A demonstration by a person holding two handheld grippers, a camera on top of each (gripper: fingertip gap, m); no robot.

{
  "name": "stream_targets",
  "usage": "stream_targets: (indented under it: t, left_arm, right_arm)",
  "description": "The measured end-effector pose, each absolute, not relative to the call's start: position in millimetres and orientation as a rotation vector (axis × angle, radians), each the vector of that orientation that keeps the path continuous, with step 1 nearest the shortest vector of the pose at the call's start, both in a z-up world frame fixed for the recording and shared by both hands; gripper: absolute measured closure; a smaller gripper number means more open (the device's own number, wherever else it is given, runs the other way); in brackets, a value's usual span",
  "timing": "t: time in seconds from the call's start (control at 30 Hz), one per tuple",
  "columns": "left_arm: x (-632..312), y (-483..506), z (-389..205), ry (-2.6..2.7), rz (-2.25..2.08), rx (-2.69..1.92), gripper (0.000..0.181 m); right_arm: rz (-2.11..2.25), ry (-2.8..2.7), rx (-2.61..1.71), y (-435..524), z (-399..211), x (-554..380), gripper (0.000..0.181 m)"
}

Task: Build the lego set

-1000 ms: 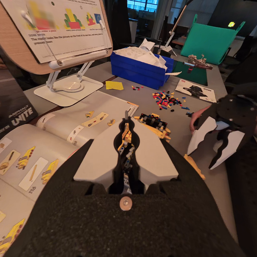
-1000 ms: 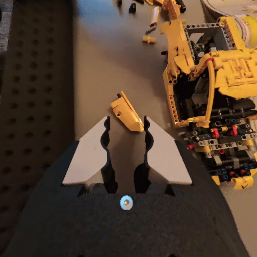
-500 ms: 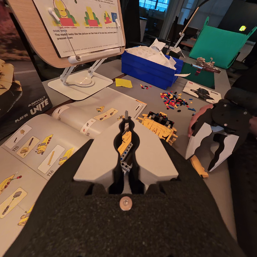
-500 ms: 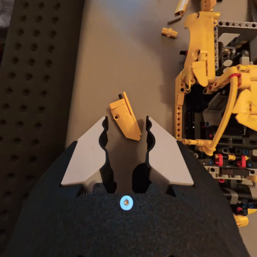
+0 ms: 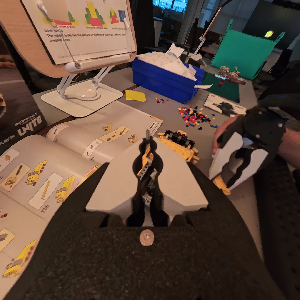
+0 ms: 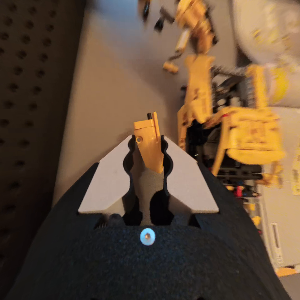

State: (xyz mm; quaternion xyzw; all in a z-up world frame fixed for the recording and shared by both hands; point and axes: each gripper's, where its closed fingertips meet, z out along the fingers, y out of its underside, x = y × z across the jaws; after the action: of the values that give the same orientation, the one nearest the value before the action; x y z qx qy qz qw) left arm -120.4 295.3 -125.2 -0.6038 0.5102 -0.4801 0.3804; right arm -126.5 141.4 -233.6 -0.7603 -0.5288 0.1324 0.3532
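A grey table (image 5: pixel 178 97) fills both views, with a dark perforated mat (image 6: pixel 24 97) down the left of the right wrist frame. In the left wrist view an open instruction booklet (image 5: pixel 73 146) lies at left, a book stand (image 5: pixel 78 48) holding a printed sheet rises at upper left, a blue bin (image 5: pixel 162 81) stuffed with white bags sits at top centre, a green bag (image 5: pixel 243 53) stands at upper right, and a scatter of small coloured pieces (image 5: pixel 196 116) lies right of centre. The room behind is dim.

The left gripper (image 5: pixel 148 142) points across the table from the frame's lower centre, its jaws nearly together, pinching a thin grey axle of the yellow lego model (image 5: pixel 178 144) beneath it.

At right, the right gripper (image 5: pixel 227 178) tilts down onto the table. In its own view the right gripper's jaws are narrowed around a yellow wedge panel (image 6: pixel 150 146), touching both of its sides, at frame centre left of the blurred model
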Motion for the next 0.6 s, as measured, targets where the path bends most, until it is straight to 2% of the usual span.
stream_targets:
  t: [0.1, 0.2, 0.27, 0.43, 0.6]
  left_arm:
    - [-120, 284, -110, 1.277, -1.377, -1.488, 0.177]
    - [-123, 263, -87, 1.253, -1.609, -1.363, 0.177]
    - [-124, 249, -74, 1.245, -1.737, -1.281, 0.177]
    - [-120, 216, -69, 1.347, -1.852, -1.175, 0.178]
    - [-106, 189, -69, 1.408, -1.807, -1.127, 0.177]
  right_arm:
    - [0.551, -1.049, -1.814, 164, -166, -131, 0.151]
    - [1.066, -0.662, -1.575, 174, -91, -127, 0.151]
    - [1.344, -0.462, -1.432, 181, -66, -114, 0.152]
    - [1.726, -0.227, -1.196, 183, -56, -97, 0.152]
    - [1.765, -0.164, -1.173, 182, -63, -89, 0.152]
